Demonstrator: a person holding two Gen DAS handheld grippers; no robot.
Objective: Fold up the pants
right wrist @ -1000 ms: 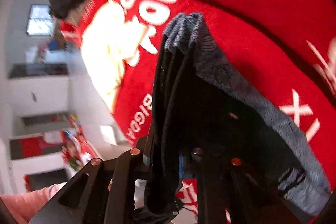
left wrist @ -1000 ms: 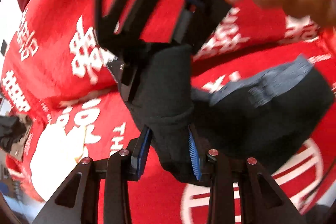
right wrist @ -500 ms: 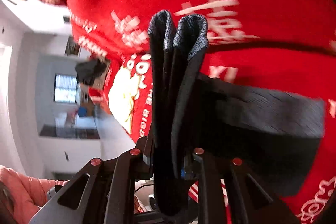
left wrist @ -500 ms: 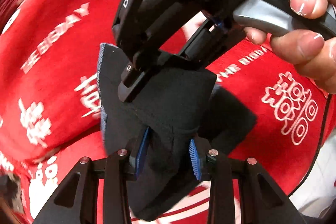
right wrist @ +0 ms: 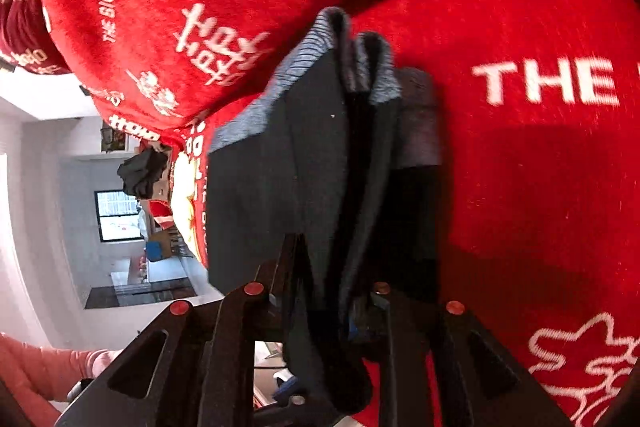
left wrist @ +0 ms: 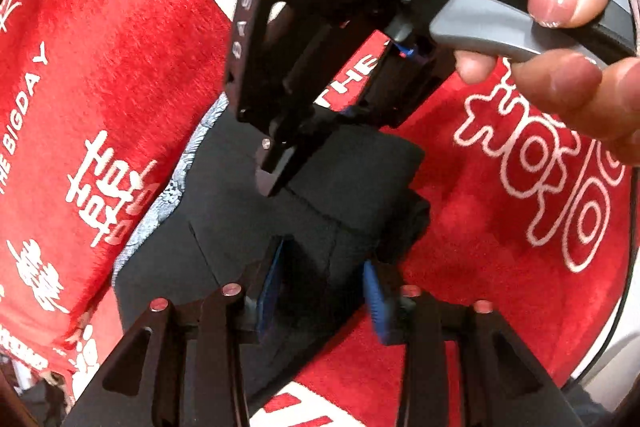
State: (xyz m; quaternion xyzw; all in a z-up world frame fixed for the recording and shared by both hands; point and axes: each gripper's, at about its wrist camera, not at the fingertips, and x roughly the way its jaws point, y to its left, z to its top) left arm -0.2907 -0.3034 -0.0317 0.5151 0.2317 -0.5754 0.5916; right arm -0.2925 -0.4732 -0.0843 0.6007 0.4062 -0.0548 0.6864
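In the left wrist view the left gripper (left wrist: 324, 291) points down at the folded black pants (left wrist: 248, 227), which lie on a red cloth (left wrist: 100, 75) printed with white letters and signs. Its jaws have just been opening: the blue pads (left wrist: 374, 301) stand a little apart with a thick fold of the pants between them, and the right-hand pad looks clear of the fabric, though whether the left-hand one still presses on it cannot be told. A grey patterned waistband edge (left wrist: 180, 183) runs along the left side of the pants. Above, the right gripper (left wrist: 280, 163) reaches down onto the far end of the pants, held by a hand (left wrist: 568, 39) whose fingers rest on its grey trigger. In the right wrist view the right gripper (right wrist: 332, 279) has the bunched layers of pants (right wrist: 320, 155) standing up between its fingers, grey waistband folds at the top. Its jaws too have just been opening; the cloth hides the pads, so whether they still pinch it cannot be told. The red cloth (right wrist: 520, 167) fills the right side; at left a room with a window (right wrist: 118, 215) shows, and a pink sleeve (right wrist: 48, 367) sits at the lower left corner.
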